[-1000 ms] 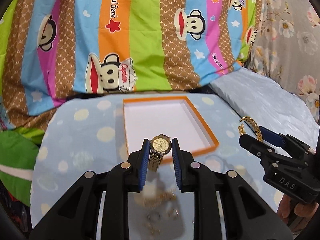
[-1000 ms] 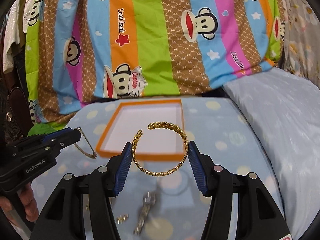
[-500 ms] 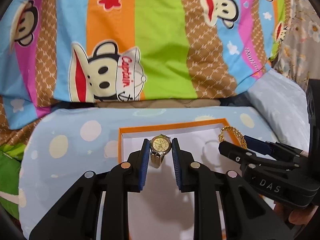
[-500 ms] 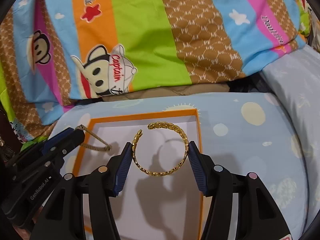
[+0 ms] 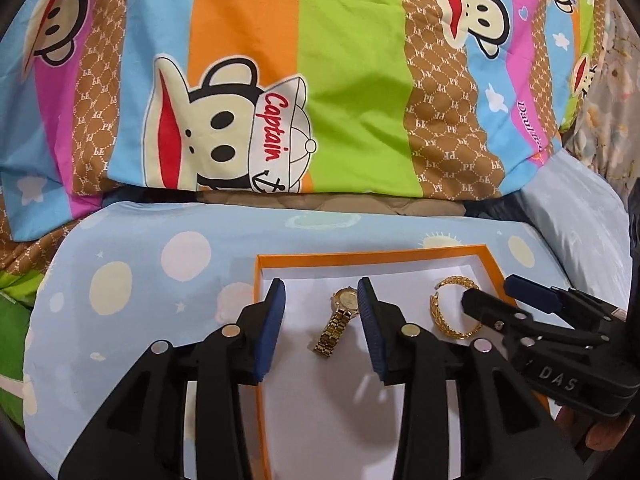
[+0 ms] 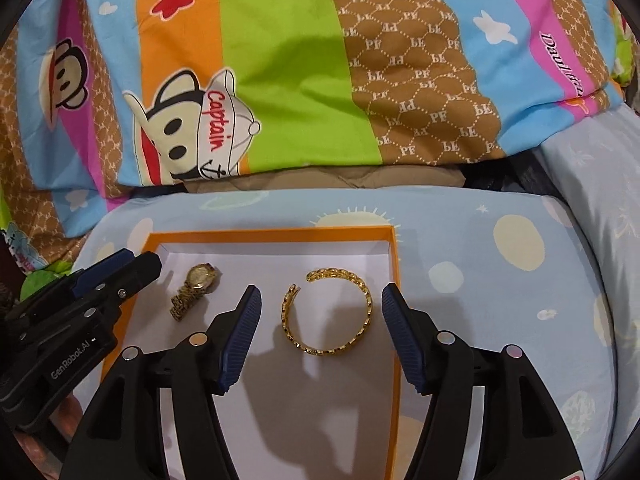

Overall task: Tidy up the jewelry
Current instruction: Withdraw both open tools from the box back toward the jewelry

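A gold watch (image 5: 338,322) lies on the white floor of the orange-rimmed box (image 5: 372,254), between the open fingers of my left gripper (image 5: 320,320). A gold chain bangle (image 6: 329,312) lies in the same box (image 6: 272,234), between the open fingers of my right gripper (image 6: 318,330). Neither gripper touches its piece. The watch also shows in the right wrist view (image 6: 194,288), next to the left gripper (image 6: 116,276). The bangle shows in the left wrist view (image 5: 448,312), partly behind the right gripper (image 5: 500,300).
The box sits on a pale blue cushion (image 6: 500,280) with cream dots. A bright striped cartoon-monkey blanket (image 5: 320,80) rises behind it. A light blue pillow (image 6: 600,184) lies at the right.
Both grippers moved forward and down over the box, then opened. The watch and the bangle dropped out of the fingers and now lie on the box floor.
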Tool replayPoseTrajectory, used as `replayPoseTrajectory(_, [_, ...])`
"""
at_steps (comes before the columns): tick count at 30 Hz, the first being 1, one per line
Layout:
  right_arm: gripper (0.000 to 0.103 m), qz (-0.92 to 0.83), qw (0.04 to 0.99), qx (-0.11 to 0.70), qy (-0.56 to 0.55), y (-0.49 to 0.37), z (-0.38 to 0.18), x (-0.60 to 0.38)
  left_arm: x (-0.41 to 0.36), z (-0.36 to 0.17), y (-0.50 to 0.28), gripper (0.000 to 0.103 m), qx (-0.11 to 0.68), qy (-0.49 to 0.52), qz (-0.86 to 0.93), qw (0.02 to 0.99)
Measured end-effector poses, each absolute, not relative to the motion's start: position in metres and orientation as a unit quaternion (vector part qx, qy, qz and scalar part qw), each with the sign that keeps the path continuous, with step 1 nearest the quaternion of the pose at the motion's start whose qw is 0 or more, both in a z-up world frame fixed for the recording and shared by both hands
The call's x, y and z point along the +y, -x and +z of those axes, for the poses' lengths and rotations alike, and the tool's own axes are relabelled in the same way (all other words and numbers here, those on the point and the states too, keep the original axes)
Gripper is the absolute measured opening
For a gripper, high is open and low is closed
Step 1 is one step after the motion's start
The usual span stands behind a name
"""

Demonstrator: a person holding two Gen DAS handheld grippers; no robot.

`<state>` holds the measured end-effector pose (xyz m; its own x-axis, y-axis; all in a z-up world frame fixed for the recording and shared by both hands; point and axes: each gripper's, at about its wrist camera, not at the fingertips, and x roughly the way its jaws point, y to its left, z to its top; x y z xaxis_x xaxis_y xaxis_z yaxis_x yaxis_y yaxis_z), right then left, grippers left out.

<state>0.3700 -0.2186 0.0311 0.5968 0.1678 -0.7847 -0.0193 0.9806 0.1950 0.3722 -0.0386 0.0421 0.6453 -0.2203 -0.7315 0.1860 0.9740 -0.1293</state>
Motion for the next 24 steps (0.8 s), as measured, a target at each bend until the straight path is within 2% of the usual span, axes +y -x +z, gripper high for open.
replayPoseTrajectory(6, [0.063, 0.057, 0.908, 0.404, -0.099, -0.301, 0.075, -0.233, -0.004, 0.093, -0.311, 0.036, 0.356, 0.012, -0.096, 0.929])
replayPoseTrajectory(10, [0.065, 0.051, 0.912, 0.395, -0.093, -0.234, 0.082, -0.234, 0.02, 0.103, -0.255, 0.045, 0.352, 0.006, -0.092, 0.932])
replayPoseTrajectory(18, [0.065, 0.021, 0.911, 0.403, -0.085, -0.121, 0.06, -0.223, 0.039, 0.066, -0.16, 0.046, 0.398, 0.017, -0.104, 0.911])
replayPoseTrajectory(24, [0.065, 0.024, 0.899, 0.426, -0.099, -0.077, 0.036, -0.208, 0.033, 0.034, -0.116, 0.046, 0.432, 0.032, -0.112, 0.894])
